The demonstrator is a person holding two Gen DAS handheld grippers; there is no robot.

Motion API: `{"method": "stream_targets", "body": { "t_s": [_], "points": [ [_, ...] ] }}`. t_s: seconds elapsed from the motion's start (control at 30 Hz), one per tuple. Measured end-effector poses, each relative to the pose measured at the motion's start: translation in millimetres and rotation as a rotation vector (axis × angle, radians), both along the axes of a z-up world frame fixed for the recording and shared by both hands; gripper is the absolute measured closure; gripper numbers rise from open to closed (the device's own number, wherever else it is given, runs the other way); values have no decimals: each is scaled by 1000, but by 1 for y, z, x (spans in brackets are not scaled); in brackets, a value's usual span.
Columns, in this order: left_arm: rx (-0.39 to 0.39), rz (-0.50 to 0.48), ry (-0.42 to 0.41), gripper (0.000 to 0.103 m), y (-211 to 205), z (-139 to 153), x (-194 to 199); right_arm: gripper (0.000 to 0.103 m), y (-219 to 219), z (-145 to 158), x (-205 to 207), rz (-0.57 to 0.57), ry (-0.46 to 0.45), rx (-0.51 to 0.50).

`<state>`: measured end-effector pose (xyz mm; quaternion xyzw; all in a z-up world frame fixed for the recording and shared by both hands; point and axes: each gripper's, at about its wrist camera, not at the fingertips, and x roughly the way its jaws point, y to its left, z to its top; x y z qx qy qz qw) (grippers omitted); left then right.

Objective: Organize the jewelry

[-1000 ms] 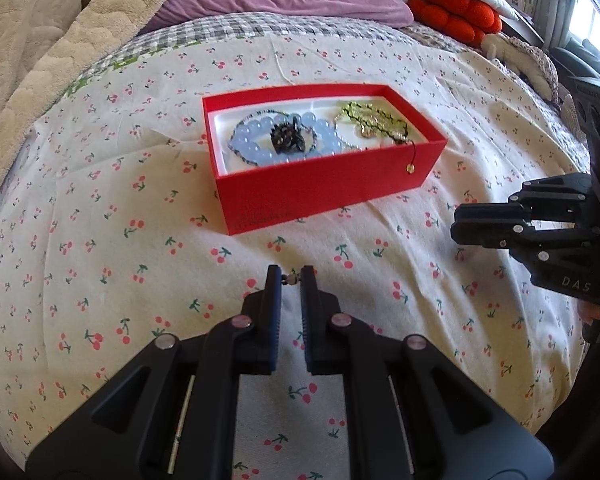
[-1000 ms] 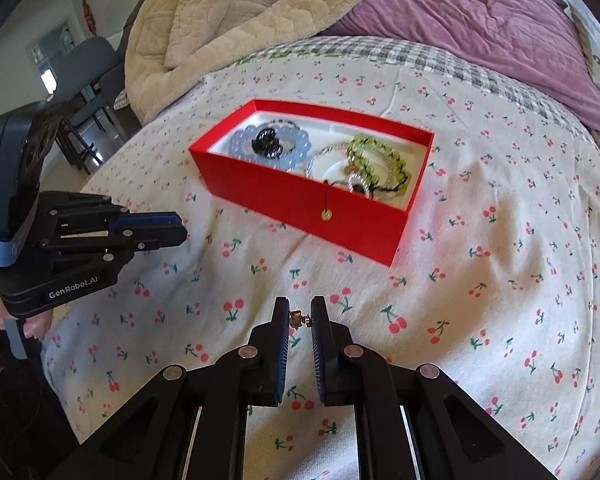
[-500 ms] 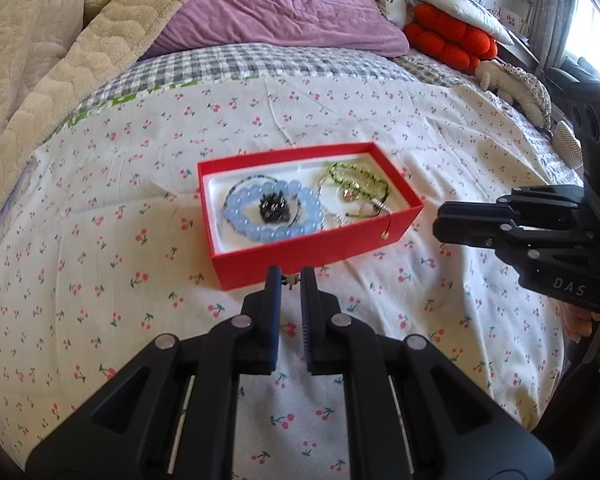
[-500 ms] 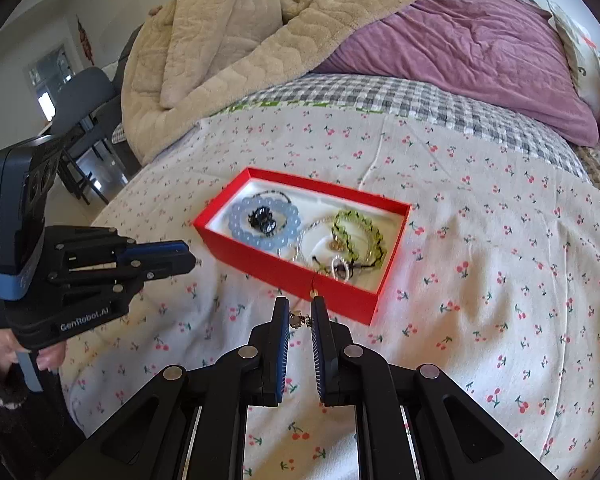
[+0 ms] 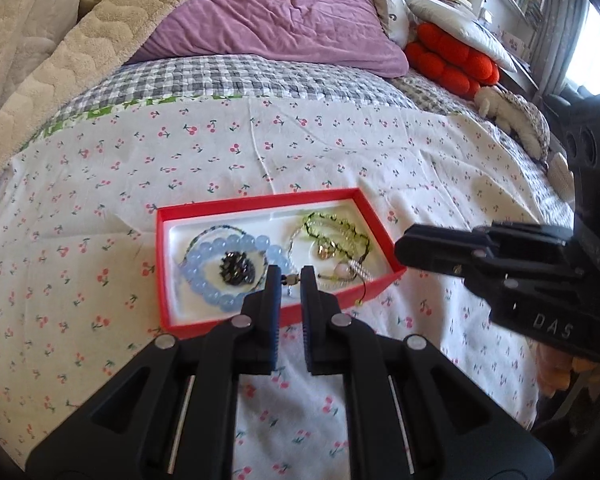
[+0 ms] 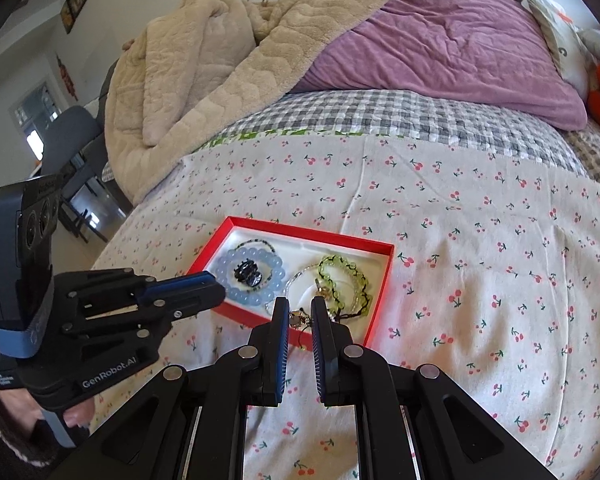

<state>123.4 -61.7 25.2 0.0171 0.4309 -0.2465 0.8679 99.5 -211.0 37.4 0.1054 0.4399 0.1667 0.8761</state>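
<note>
A red jewelry box point(image 5: 259, 318) point(image 6: 376, 316) with a white lining lies on the cherry-print bedspread. It holds a blue bead bracelet point(image 5: 215, 254) point(image 6: 229, 268) around a dark ornament point(image 5: 235, 268) point(image 6: 248, 273), and green bead bracelets point(image 5: 336, 226) point(image 6: 340, 270). A thin charm cord hangs over the box's near wall point(image 5: 362, 300). My left gripper point(image 5: 289, 280) is nearly shut, with a small metal piece between its tips, above the box's near edge. My right gripper point(image 6: 298, 318) is nearly shut the same way, a small charm between its tips.
The bedspread point(image 5: 99, 280) point(image 6: 500, 280) spreads all round the box. A beige blanket point(image 6: 219, 60), a purple pillow point(image 5: 279, 20) and an orange cushion point(image 5: 452, 60) lie at the back. A chair point(image 6: 71, 152) stands beside the bed on the left.
Both grippers have risen and pulled back, so the box now looks smaller and lies under their tips. The jaws have kept the same narrow gap.
</note>
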Motion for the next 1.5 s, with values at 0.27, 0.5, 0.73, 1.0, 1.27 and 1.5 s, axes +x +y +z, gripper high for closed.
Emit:
{"method": "stream_targets", "body": {
  "t_s": [0.27,0.5,0.73,1.0,1.27,1.5],
  "points": [
    [-15,30,51,92,-21,-22,22,92,-9,-30,26,-53,84,61],
    [1,28,50,89,-26,-26,27,86,-19,-36,34,-75,107,117],
    [16,30,21,65,-29,-22,25,75,-25,-37,35,-87,134,147],
    [44,21,-8,51,-23,-13,10,48,-27,-17,20,-73,82,158],
    [70,60,-16,28,-6,-3,-9,32,-29,-5,-1,-71,56,123],
    [90,109,23,15,11,-1,-26,15,-25,-1,-24,-79,37,57]
  ]
}}
